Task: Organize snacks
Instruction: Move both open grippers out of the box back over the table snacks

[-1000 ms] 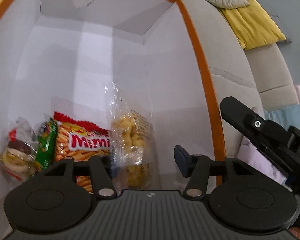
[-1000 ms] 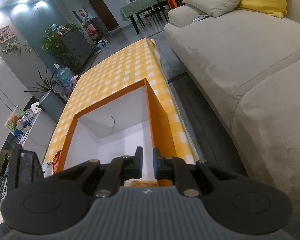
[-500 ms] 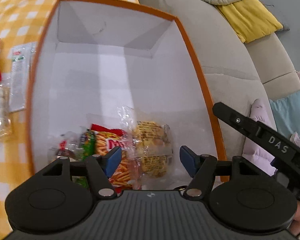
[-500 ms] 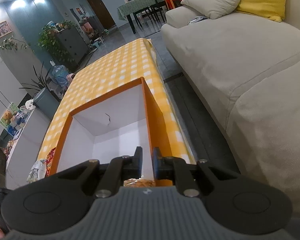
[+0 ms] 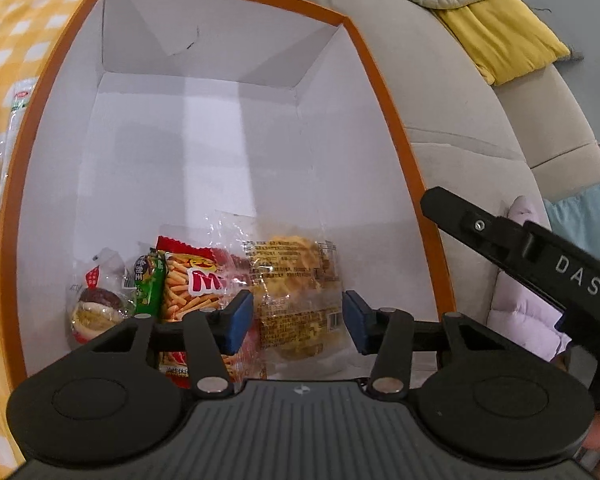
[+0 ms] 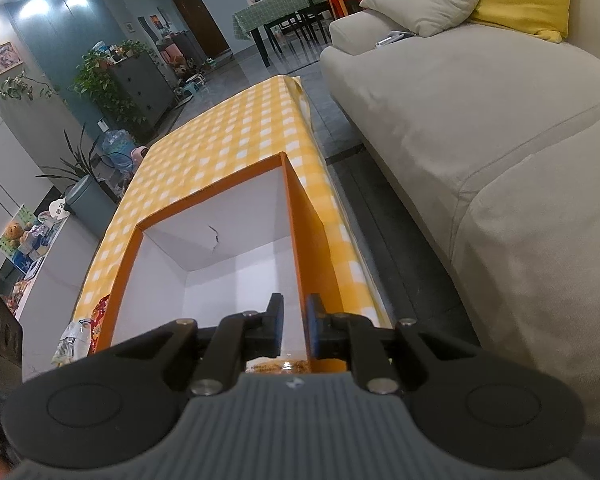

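Four snack packets (image 5: 204,292) line the near wall of the orange-rimmed white cardboard box (image 5: 384,92) — left gripper (image 5: 296,320), just released and narrowing, lifts away empty; right gripper (image 6: 294,330) clenches the box's right wall.

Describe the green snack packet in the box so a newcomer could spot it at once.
Look inside the orange-rimmed white box on the checked tablecloth, at the row of snacks along its near end. The green packet is the narrow, upright one between the clear-wrapped round cake and the red Mimi bag, the only green wrapper there.
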The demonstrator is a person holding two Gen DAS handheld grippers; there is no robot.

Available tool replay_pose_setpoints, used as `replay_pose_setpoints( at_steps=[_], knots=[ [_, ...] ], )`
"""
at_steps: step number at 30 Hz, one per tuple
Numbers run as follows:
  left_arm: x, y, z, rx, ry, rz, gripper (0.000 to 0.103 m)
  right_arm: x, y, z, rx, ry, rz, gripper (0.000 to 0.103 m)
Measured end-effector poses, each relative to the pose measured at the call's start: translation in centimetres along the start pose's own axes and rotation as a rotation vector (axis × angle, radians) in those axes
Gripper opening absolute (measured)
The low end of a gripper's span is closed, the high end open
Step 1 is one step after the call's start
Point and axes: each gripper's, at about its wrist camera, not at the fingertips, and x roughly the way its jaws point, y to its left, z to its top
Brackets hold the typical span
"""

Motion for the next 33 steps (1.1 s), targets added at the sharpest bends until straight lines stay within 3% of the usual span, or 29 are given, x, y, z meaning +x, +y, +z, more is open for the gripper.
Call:
replay_pose_setpoints(
  at_steps=[2, 5, 13, 15, 19, 22, 23, 27, 33],
  knots=[
    [-0.2, 0.1, 0.1, 0.003, 0.006, -0.004, 0.058, 0.0, 0.0, 0.0, 0.002, 0.002, 0.001, 0.012],
    [-0.9, 0.6, 0.4, -0.017, 0.025, -0.018, 0.07, 0.0, 0.0, 0.1, -0.003, 0.001, 0.0, 0.013],
    [-4.7, 0.5, 0.6, -0.01, -0.035, 0.023, 0.083, -0.9, 0.5, 0.2, -0.023, -0.025, -0.003, 0.022],
    [-6.2, 0.6, 0.7, -0.016, -0.064, 0.044, 0.088, -1.1, 0.8, 0.2, -0.03, -0.026, -0.006, 0.038],
    [-8.6, 1.3, 0.8, -0.033, -0.091, 0.121, 0.088, -1.4, 1.9, -0.1, -0.063, -0.007, -0.022, 0.058],
    [-10.4, 2.3, 0.6, -0.047, -0.116, 0.165, 0.088, -1.5, 2.9, -0.2, -0.083, 0.003, -0.03, 0.085],
    [-11.0, 2.8, 0.5, -0.049, -0.127, 0.178, 0.088, -1.6, 3.3, -0.3, -0.091, 0.007, -0.031, 0.09],
    [-13.4, 4.7, 0.1, -0.049, -0.158, 0.236, 0.088, -1.8, 4.8, -0.4, -0.105, 0.039, -0.017, 0.1],
    [-17.8, 10.1, -0.9, -0.095, -0.249, 0.278, 0.088, -1.2, 7.5, -0.8, -0.09, 0.141, -0.023, 0.1]
  ],
)
